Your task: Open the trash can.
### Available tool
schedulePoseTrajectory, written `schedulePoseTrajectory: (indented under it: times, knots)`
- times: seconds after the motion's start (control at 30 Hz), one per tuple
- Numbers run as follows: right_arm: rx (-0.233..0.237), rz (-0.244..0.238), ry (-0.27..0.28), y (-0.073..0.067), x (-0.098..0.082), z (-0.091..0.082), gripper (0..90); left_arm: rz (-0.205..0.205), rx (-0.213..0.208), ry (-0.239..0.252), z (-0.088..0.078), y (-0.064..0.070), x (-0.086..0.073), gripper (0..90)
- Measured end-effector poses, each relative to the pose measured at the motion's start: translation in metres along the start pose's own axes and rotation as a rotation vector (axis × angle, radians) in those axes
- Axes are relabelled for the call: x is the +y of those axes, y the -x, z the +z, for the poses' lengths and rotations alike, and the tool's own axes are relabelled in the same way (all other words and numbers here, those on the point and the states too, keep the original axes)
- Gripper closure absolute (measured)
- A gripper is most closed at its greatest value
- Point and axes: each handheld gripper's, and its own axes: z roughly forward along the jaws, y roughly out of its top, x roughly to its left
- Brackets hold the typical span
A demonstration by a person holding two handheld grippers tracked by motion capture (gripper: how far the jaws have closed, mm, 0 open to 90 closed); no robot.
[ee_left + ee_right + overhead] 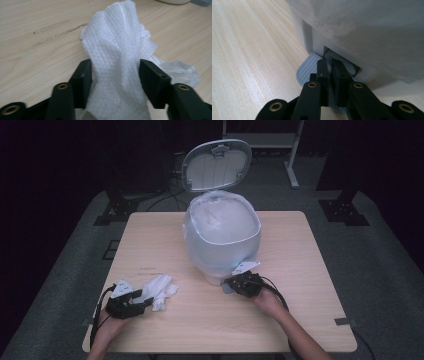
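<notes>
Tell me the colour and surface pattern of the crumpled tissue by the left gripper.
The tissue is white, with a fine embossed dot texture; clearest in the left gripper view.

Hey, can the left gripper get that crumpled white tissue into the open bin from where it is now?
Probably yes. The left gripper has its jaws around the tissue, the bin stands open with the lid tipped back, and the table between looks bare.

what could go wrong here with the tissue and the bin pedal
1. The left gripper has the crumpled tissue between its fingers, but loose folds trail on the table; a partial grip might let it slip on the way up.
2. The right gripper, fingers together, presses the pedal of the bin. If it slides off the ribbed edge, the raised lid would likely drop before the tissue gets in.
</notes>
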Motion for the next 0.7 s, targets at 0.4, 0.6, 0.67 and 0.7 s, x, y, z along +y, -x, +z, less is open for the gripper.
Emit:
schedulePoseTrajectory:
  times: [0.4, 0.6, 0.67, 0.7]
  knots:
    - [-0.001, 0.005, 0.004, 0.0004, -0.0012, -0.0004, 84.4, 0.035, -0.032, -0.069, 0.003, 0.002, -0.0026, 68.7]
    - [0.0, 0.01, 0.01, 0.0004, -0.0019, -0.0004, 84.4, 0.038, -0.01, -0.072, 0.0033, 0.0028, -0.0035, 77.3]
    - [0.0, 0.01, 0.01, 0.0006, -0.0021, -0.0005, 84.4, 0.04, -0.02, -0.072, 0.0023, 0.0034, -0.0035, 84.4]
    - [0.001, 0.01, 0.01, 0.0007, -0.0022, -0.0006, 84.4, 0.043, -0.015, -0.072, 0.0022, 0.0039, -0.0035, 85.5]
